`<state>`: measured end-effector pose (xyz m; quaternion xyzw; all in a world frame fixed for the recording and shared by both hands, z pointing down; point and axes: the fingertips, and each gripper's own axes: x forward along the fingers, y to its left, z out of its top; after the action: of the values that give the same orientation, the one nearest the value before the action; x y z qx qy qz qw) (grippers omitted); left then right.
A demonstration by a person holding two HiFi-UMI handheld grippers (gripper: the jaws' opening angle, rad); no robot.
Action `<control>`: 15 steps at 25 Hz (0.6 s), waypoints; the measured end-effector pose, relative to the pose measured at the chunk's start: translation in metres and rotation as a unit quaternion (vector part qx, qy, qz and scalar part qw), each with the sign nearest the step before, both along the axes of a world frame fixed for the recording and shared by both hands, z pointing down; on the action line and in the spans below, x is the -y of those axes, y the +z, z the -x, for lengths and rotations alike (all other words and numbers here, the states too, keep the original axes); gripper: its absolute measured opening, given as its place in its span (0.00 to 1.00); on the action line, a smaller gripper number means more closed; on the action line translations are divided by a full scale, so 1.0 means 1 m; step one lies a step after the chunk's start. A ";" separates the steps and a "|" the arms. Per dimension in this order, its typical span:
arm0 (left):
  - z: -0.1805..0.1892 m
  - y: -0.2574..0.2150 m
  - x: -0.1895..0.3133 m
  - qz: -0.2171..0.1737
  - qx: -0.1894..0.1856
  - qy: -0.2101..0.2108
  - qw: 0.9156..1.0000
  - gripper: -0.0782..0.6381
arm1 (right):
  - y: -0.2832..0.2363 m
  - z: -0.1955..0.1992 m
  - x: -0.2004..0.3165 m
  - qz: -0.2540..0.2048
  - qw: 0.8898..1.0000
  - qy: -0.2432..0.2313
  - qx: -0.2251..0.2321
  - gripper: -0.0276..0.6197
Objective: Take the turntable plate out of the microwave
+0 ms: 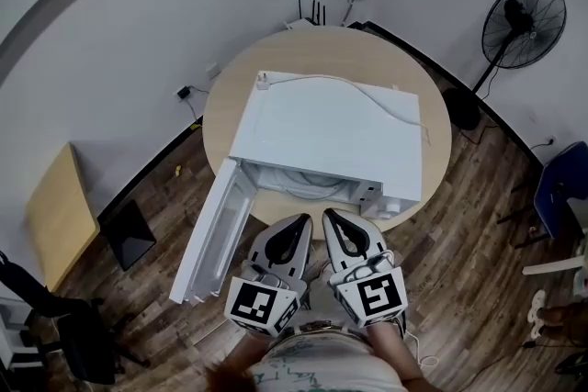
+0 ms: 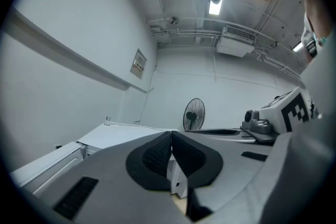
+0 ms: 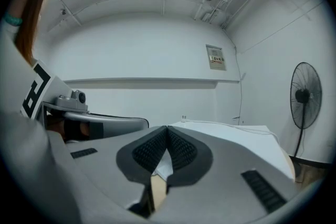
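A white microwave (image 1: 331, 133) stands on a round wooden table (image 1: 230, 96), its door (image 1: 213, 229) swung open to the left. Inside the open front, the pale rim of the turntable plate (image 1: 308, 184) shows. My left gripper (image 1: 302, 219) and right gripper (image 1: 328, 215) hover side by side just in front of the opening, both shut with nothing between the fingers. The left gripper view has its shut jaws (image 2: 170, 136) level with the microwave's top (image 2: 121, 132). In the right gripper view, the shut jaws (image 3: 167, 128) are beside that top (image 3: 231, 136).
A white cable (image 1: 386, 106) lies across the microwave's top. A standing fan (image 1: 522, 14) is at the back right, a blue chair (image 1: 560, 188) at the right. A small wooden table (image 1: 60, 216) and a black chair (image 1: 64, 326) stand at the left. The floor is wood.
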<state>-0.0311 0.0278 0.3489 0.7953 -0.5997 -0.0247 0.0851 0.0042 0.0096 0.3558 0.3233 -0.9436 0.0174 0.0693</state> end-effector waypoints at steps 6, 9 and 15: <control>0.009 -0.007 0.043 -0.006 0.014 -0.014 1.000 0.13 | -0.010 0.014 0.041 -0.021 0.999 -0.024 0.023 0.03; 0.008 -0.009 0.059 -0.012 0.010 -0.015 1.000 0.13 | -0.011 0.016 0.053 -0.025 0.999 -0.032 0.030 0.03; 0.000 -0.013 0.084 -0.029 0.006 0.006 1.000 0.13 | -0.011 0.006 0.077 -0.034 0.999 -0.011 0.025 0.03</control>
<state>-0.0315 -0.0562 0.3364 0.8011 -0.5945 -0.0369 0.0588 -0.0021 -0.0673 0.3452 0.3143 -0.9486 -0.0072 0.0346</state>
